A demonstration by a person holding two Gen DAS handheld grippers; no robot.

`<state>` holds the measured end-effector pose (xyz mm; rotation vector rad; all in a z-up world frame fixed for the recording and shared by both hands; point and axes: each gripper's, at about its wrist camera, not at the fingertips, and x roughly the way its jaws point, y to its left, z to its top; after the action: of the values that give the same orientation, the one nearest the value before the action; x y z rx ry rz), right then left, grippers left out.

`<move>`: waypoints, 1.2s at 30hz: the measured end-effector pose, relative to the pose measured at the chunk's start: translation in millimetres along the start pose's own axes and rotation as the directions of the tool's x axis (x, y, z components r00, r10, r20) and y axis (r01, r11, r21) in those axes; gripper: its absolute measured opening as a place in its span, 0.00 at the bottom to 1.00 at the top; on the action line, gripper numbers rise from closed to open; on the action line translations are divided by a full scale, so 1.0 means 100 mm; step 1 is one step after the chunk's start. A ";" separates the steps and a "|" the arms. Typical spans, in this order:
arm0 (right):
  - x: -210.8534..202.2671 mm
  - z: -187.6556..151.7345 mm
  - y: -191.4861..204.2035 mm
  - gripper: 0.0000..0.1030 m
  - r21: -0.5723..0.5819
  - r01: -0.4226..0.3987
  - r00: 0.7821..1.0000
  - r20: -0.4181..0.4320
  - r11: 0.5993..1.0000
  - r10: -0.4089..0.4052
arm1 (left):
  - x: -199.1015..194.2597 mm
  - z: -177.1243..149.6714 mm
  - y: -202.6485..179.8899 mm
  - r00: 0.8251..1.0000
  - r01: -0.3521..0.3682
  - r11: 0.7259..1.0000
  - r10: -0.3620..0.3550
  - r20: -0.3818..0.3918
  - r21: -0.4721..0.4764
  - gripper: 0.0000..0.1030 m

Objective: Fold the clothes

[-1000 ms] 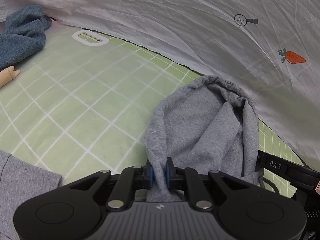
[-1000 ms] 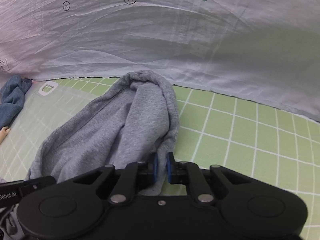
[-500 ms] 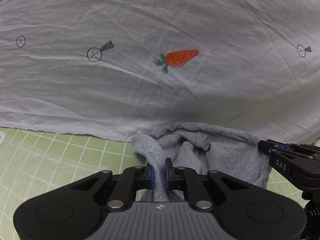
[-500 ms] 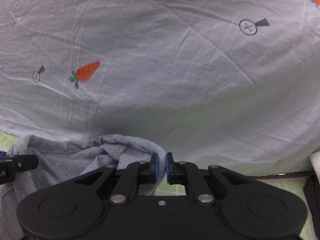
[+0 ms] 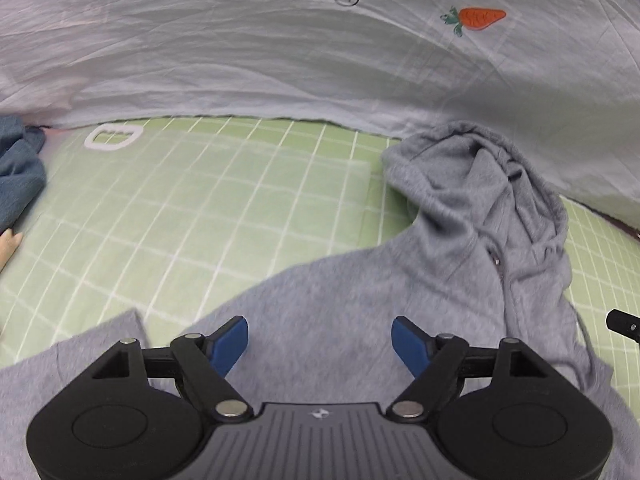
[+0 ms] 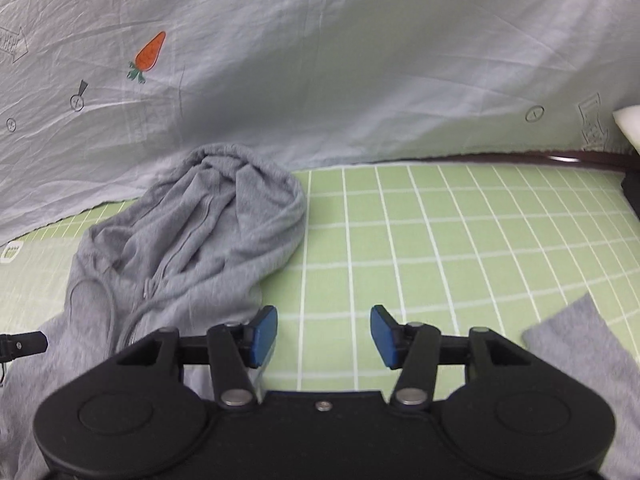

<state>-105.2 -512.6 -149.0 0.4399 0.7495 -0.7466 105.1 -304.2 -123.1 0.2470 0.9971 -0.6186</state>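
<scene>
A grey zip hoodie (image 5: 452, 264) lies spread on the green checked sheet (image 5: 208, 208), its hood bunched against the pale cloth at the back. My left gripper (image 5: 320, 344) hovers over the hoodie's body, jaws opening wide, nothing pinched between the blue pads. In the right wrist view the same hoodie (image 6: 200, 236) lies at the left, hood up top, zip and cord showing. My right gripper (image 6: 324, 334) is over bare green sheet (image 6: 440, 240) just right of the hoodie, jaws opening, nothing between them. A grey sleeve end (image 6: 580, 352) lies at the lower right.
A pale grey cloth (image 5: 280, 60) printed with a carrot (image 5: 478, 18) hangs along the back. A blue garment (image 5: 18, 176) is heaped at the far left, by a white printed mark (image 5: 114, 138). A dark edge (image 6: 580, 159) and a white object (image 6: 628, 124) lie at the right.
Both grippers were shut on folds of the grey hoodie and carried it toward the back cloth. Now both have let go, drawn back, and the hoodie lies on the sheet.
</scene>
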 end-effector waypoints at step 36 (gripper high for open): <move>-1.33 -1.07 0.33 0.04 -0.132 -0.230 0.970 0.046 0.964 0.238 | -0.99 -1.37 0.47 0.997 0.000 1.000 0.001 -0.074 0.019 0.77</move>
<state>-194.7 -367.0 -118.1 0.3821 0.6691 -0.4860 -2.8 -165.4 -116.4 0.2884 1.0633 -0.6222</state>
